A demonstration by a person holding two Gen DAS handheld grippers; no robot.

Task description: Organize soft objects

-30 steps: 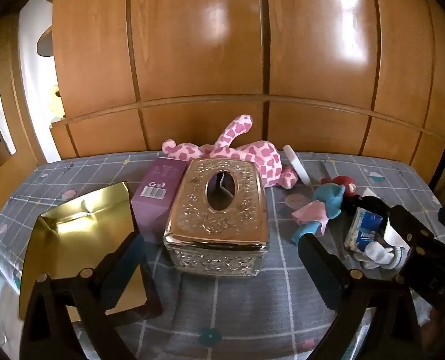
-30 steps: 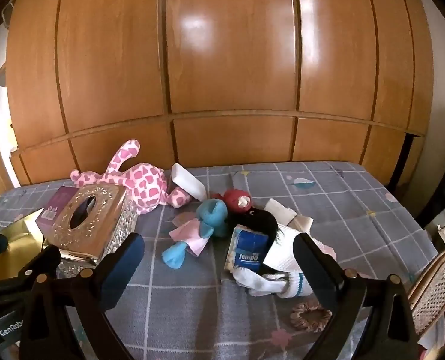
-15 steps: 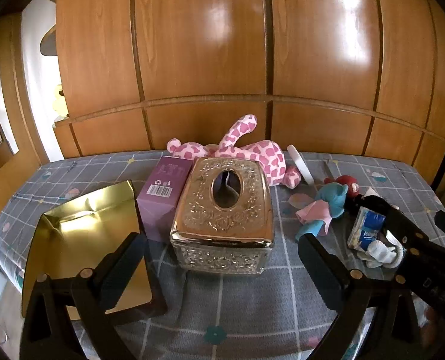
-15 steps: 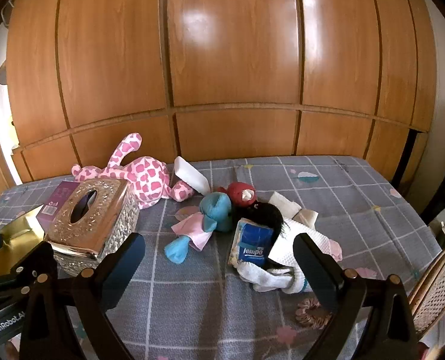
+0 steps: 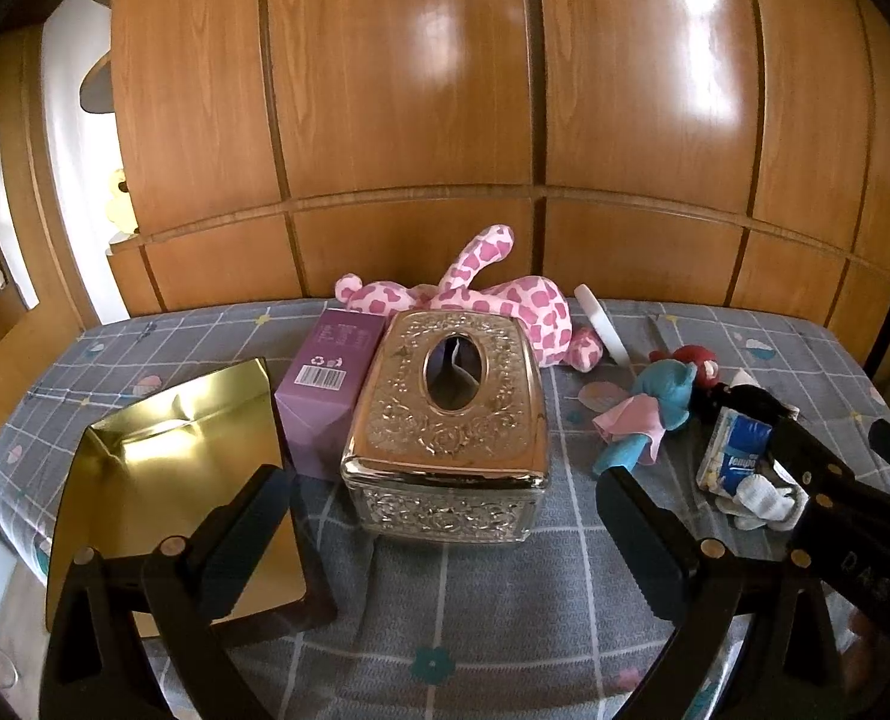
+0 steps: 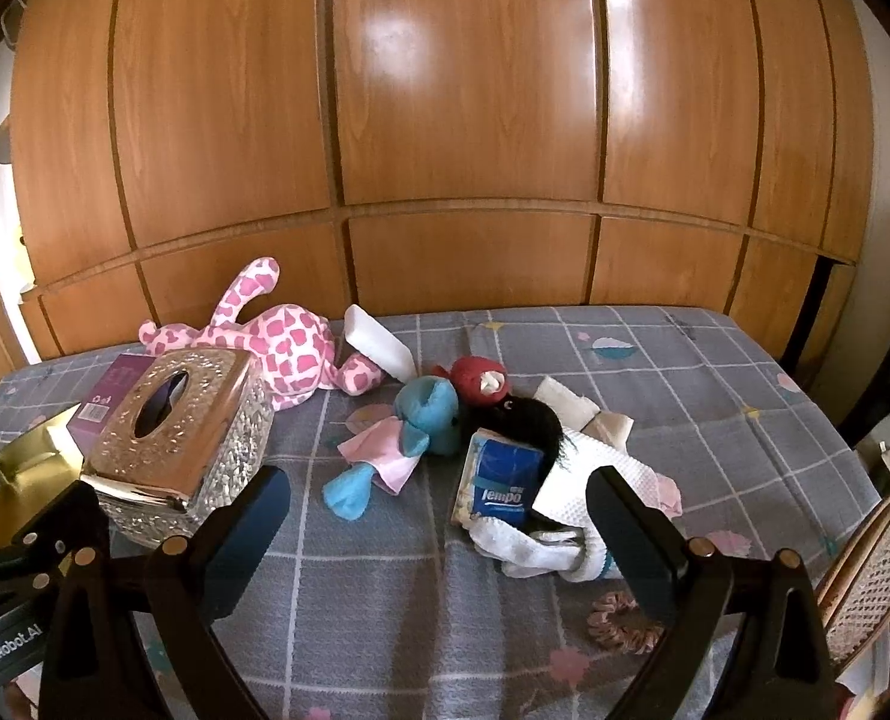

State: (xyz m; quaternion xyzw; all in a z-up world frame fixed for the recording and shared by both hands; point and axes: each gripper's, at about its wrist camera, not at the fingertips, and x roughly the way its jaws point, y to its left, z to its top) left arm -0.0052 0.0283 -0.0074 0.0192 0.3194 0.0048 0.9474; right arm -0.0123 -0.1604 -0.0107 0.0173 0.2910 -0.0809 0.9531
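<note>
A pink spotted plush (image 6: 283, 348) lies at the back of the grey checked table (image 6: 655, 372), also in the left wrist view (image 5: 505, 306). A blue plush with pink cloth (image 6: 409, 426), a red-capped doll (image 6: 481, 381), a blue Tempo tissue pack (image 6: 499, 483) and white socks (image 6: 565, 534) lie heaped at the middle. My right gripper (image 6: 439, 531) is open and empty above the table in front of the heap. My left gripper (image 5: 445, 531) is open and empty in front of the ornate metal tissue box (image 5: 451, 414).
A purple carton (image 5: 328, 384) and a gold foil bag (image 5: 175, 480) sit left of the tissue box. A pink scrunchie (image 6: 619, 624) lies near the front right. A wicker chair (image 6: 877, 564) stands at the right edge. Wooden wall panels (image 6: 445, 120) rise behind the table.
Both grippers have drawn back and risen slightly, so the table objects sit a little farther away. Nothing on the table has moved.
</note>
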